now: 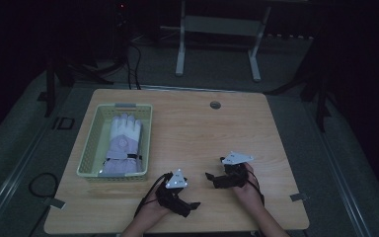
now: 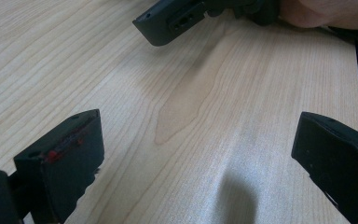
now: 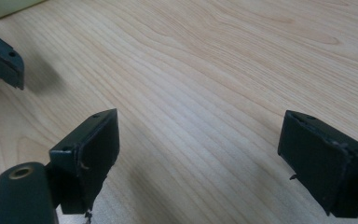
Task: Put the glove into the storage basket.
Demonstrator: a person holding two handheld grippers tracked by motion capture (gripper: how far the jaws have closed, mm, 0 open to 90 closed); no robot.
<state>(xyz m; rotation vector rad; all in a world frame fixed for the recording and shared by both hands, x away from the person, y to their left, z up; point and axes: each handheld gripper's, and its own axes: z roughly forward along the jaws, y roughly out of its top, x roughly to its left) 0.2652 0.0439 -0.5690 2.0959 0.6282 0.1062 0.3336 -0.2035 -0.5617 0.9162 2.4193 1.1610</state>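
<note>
Both my tools released, jaws wide, low over bare surface [image 1: 202,128]. Left tool [image 1: 190,207], right tool [image 1: 213,177]. Glove [image 1: 123,143] lies in basket [image 1: 90,148], far-left of left tool, long axis pointing away from me. Left tool nearer.
</note>
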